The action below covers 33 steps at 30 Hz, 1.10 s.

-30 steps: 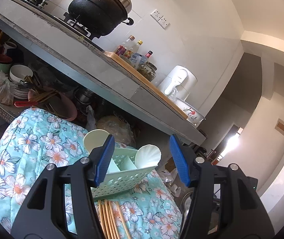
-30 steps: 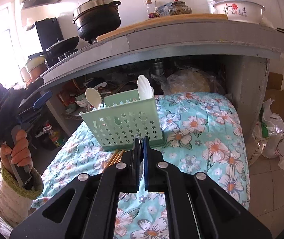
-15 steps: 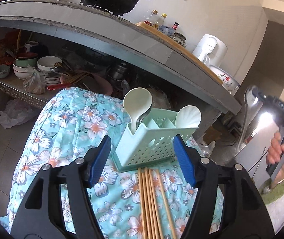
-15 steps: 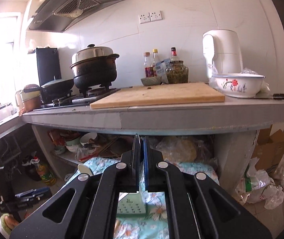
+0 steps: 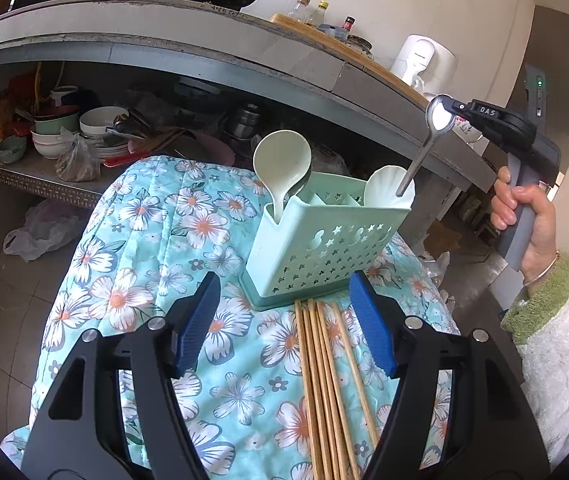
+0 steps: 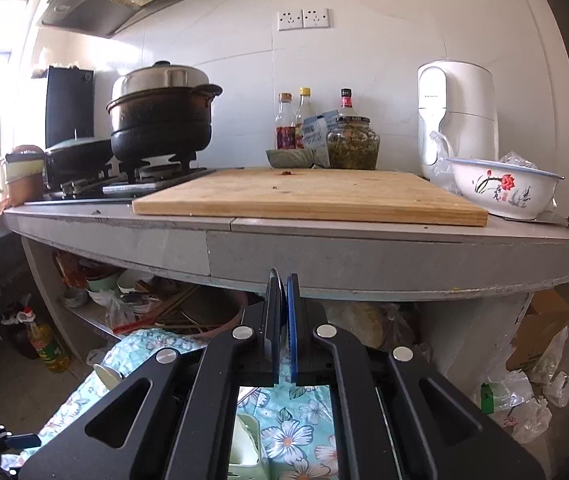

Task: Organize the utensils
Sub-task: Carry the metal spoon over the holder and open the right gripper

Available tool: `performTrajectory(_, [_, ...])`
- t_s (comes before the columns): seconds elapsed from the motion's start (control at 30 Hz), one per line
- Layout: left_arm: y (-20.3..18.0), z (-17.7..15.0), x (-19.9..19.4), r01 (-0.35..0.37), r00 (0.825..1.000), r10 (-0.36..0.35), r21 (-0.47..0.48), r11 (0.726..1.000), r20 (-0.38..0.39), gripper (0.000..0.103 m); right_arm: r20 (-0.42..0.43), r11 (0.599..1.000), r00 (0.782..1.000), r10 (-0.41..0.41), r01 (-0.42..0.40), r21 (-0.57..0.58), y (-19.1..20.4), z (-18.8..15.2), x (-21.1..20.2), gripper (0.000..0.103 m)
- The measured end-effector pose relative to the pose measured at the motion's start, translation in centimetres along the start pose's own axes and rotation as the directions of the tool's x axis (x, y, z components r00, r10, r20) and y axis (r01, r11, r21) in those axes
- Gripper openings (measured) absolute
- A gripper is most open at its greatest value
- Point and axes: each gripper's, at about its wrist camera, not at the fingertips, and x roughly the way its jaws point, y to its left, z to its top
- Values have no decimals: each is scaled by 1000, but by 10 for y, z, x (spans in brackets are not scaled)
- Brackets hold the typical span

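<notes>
Two grippers, one per hand, over floral cloth point(image 5: 140, 240) on low surface.

Left gripper point(image 5: 286, 322): jaws spread wide, just been opening, nothing between the blue pads; chopsticks on cloth directly below and ahead.

Right gripper point(image 5: 454, 110): clenched on metal spoon point(image 5: 424, 152), gripped at the bowl end, handle hanging down and slightly tilted, tip over the right-hand end of caddy, in front of shell-shaped scoop; whether tip has entered a compartment cannot be told. In right wrist view, same gripper point(image 6: 282, 300) closed tight, thin metal edge showing between pads. Right hand point(image 5: 520, 216) around grey handle, bangle at wrist, green cuff with white fleecy sleeve.

Green utensil caddy point(image 5: 324, 240): upright on cloth, star-punched walls, several compartments. Pale green ladle point(image 5: 282, 160) standing in left compartment; white shell-shaped scoop point(image 5: 384, 192) in right compartment.

Wooden chopsticks point(image 5: 324, 380): bundle lying flat on cloth, roughly parallel, far ends touching or just short of caddy base.

Grey counter point(image 6: 364, 256) behind: wooden cutting board point(image 6: 312, 196), black pot point(image 6: 160, 120), flowered bowl point(image 6: 504, 192), white appliance point(image 6: 456, 120).
</notes>
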Motion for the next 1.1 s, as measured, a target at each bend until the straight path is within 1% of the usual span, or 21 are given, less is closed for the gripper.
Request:
performTrajectory(0.17, [2, -4, 3, -8, 1000, 8, 6, 1000, -11, 64, -55, 1000, 998, -7, 6, -21, 7, -26, 21, 3])
performTrajectory(0.27, [3, -4, 3, -7, 1000, 7, 2, 1000, -15, 64, -57, 999, 998, -12, 10, -44, 13, -36, 22, 3])
performTrajectory(0.57, [2, -4, 2, -12, 1000, 12, 1, 1000, -7, 64, -45, 997, 999, 0, -4, -82, 24, -34, 16, 3])
performTrajectory(0.7, [2, -4, 1, -16, 1000, 16, 4, 1000, -10, 64, -10, 997, 1000, -9, 9, -78, 23, -27, 9, 3])
performTrajectory(0.83, [3, -3, 0, -19, 1000, 19, 2, 1000, -7, 64, 45, 997, 999, -30, 33, -69, 18, -7, 1, 3])
performTrajectory(0.93, [2, -3, -1, -19, 1000, 19, 3, 1000, -4, 64, 74, 991, 995, -67, 75, -107, 20, 3, 2, 3])
performTrajectory(1.0, [1, -3, 0, -19, 1000, 19, 7, 1000, -3, 64, 75, 986, 994, -83, 93, -136, 23, 2, 6, 3])
performTrajectory(1.1, [1, -3, 1, -17, 1000, 17, 9, 1000, -4, 64, 62, 978, 993, -98, 108, -179, 29, -8, 13, 3])
